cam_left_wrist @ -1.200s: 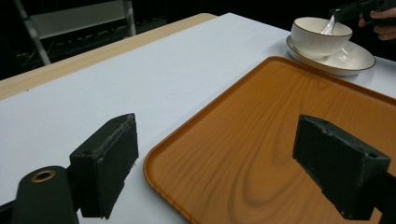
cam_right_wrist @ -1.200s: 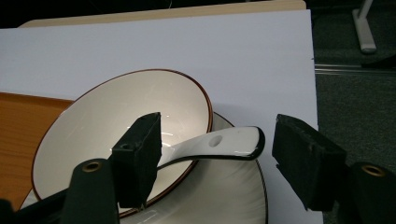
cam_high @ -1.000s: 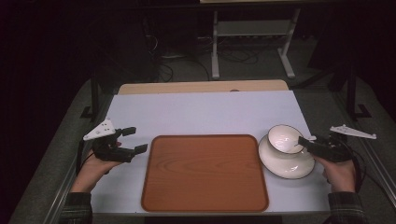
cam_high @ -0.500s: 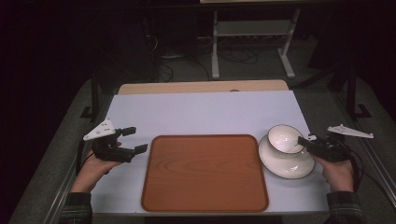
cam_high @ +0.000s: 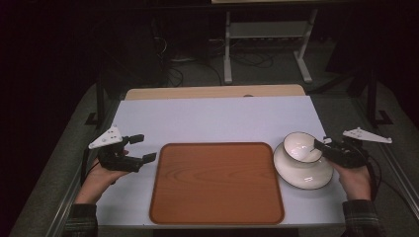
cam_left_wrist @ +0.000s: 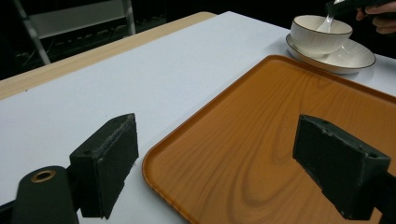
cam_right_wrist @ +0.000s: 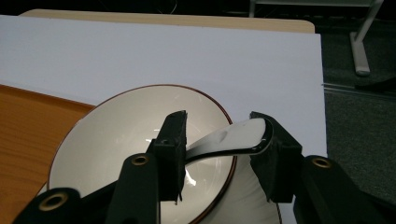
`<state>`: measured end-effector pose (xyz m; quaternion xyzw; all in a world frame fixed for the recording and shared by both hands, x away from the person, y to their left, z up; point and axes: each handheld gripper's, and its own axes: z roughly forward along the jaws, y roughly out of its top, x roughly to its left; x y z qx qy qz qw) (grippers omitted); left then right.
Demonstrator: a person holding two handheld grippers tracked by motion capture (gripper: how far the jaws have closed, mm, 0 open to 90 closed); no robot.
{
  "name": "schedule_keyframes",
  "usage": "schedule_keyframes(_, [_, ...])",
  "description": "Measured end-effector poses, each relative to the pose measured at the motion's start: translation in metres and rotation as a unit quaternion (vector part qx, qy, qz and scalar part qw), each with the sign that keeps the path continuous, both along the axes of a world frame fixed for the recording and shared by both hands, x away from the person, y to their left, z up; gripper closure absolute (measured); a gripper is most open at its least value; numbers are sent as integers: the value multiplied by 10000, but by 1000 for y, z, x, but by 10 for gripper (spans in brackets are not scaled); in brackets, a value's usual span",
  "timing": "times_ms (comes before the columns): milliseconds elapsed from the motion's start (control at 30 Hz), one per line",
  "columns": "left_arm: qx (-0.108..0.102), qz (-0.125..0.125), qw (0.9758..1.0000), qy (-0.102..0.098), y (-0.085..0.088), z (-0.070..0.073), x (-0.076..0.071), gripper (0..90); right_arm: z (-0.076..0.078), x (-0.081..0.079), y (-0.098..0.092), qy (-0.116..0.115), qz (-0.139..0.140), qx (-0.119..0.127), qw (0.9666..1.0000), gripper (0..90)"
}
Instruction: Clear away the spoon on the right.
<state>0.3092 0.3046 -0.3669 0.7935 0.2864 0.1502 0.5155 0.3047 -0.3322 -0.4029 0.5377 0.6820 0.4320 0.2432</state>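
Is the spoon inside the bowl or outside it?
Inside. The white spoon lies with its lower end in the bowl and its handle rises over the rim, between the jaws of the right claw, which have just been closing.

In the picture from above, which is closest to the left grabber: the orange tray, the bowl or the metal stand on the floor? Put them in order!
Measured from the left gripper:
1. Orange tray, right beside it, mid-table.
2. Bowl, across the tray, on a plate at the right.
3. Metal stand, on the floor beyond the table's far edge.
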Motion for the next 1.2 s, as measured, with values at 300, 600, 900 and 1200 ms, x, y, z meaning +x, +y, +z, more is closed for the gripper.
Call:
schedule_keyframes(300, [5,6,10000,-2,0,0,0,137,4,6,3,-96,67,159,9998,637])
schedule_keyframes(600, [-6,16,10000,-1,1,0,-1,137,7,10,11,-164,247,197,9994,713])
schedule_keyframes(900, [-14,29,10000,-9,2,1,-1,137,10,12,13,-282,375,267,9985,782])
schedule_keyframes(1200, [-15,27,10000,-13,2,1,-1,137,14,14,13,-415,491,339,9974,840])
